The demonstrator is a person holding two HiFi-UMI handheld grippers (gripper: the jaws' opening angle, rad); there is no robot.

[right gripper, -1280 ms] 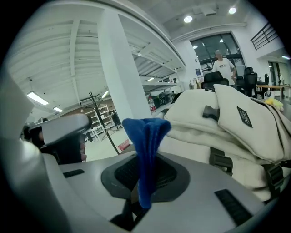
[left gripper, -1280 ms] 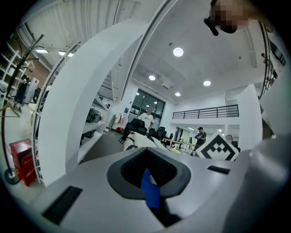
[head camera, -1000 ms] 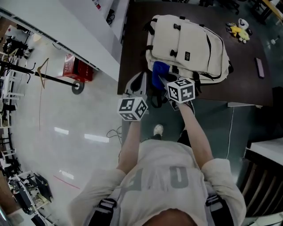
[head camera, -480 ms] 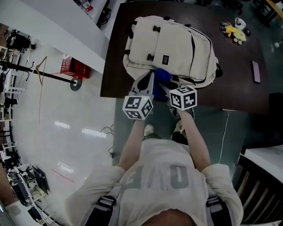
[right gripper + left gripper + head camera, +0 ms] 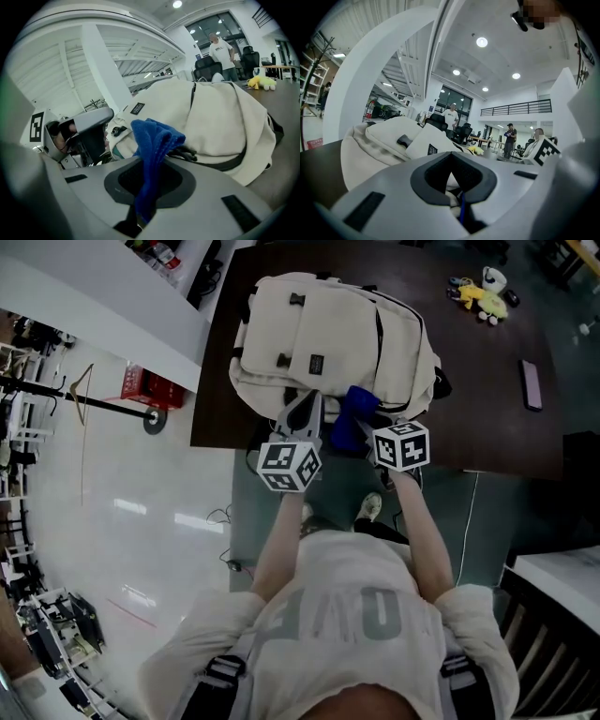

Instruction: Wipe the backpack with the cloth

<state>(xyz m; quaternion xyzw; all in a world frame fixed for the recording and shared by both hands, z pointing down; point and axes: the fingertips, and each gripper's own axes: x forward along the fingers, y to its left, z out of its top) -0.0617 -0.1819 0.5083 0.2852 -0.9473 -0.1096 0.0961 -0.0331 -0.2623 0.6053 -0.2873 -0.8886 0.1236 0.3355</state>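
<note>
Backpack [image 5: 328, 343] flat on table [image 5: 487, 371], soft, yielding. Cloth [image 5: 152, 140] limp, at backpack's near edge, clamped in right gripper [image 5: 143, 206]. Left gripper [image 5: 457, 206] closed, apparently on backpack fabric; sensible hold for steadying.

The person wears a pale grey short-sleeved T-shirt [image 5: 342, 606] with large faded letters across the chest. Dark shoulder straps [image 5: 220, 676] with buckles cross it, and the shoes [image 5: 369, 507] are light. The left tool [image 5: 302, 414] and right tool [image 5: 356, 432] are pale grey shells. Each carries a cube [image 5: 289, 467] of black-and-white square markers and has a dark-lined notch and dark slots near its jaws.
</note>
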